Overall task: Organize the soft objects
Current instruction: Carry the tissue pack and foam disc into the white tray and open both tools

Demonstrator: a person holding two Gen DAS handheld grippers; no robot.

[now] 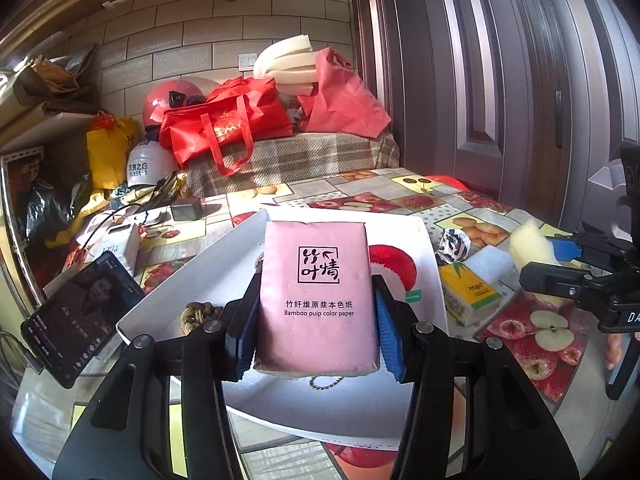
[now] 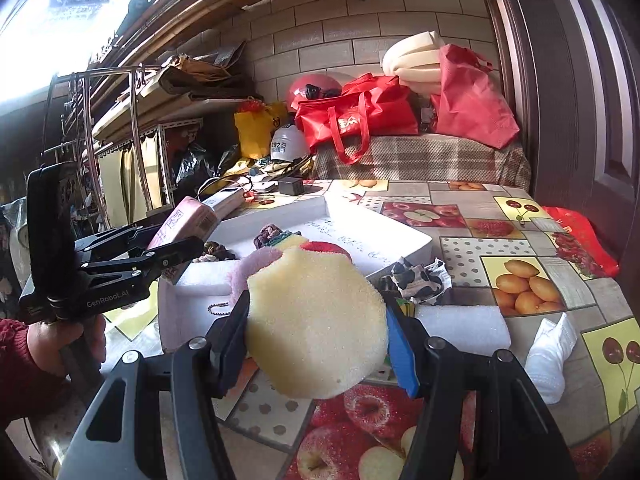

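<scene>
My left gripper [image 1: 316, 320] is shut on a pink tissue pack [image 1: 318, 296] and holds it above a white tray [image 1: 192, 280]; the pack also shows in the right wrist view [image 2: 182, 220]. My right gripper [image 2: 320, 332] is shut on a round yellow sponge [image 2: 316, 324], held above the table beside the tray [image 2: 376, 236]; the sponge also shows in the left wrist view [image 1: 530, 248]. In the tray lie a red plush piece [image 2: 326, 248], hair ties [image 2: 272, 234] and a ball chain [image 1: 326, 382].
On the fruit-print tablecloth [image 2: 512, 240] lie a yellow tissue pack [image 1: 468, 292], a black-and-white cloth [image 2: 420, 278], a white foam block [image 2: 464, 324] and a white sock [image 2: 550, 360]. A phone [image 1: 80, 316] leans at the left. Red bags [image 1: 228, 124] sit behind.
</scene>
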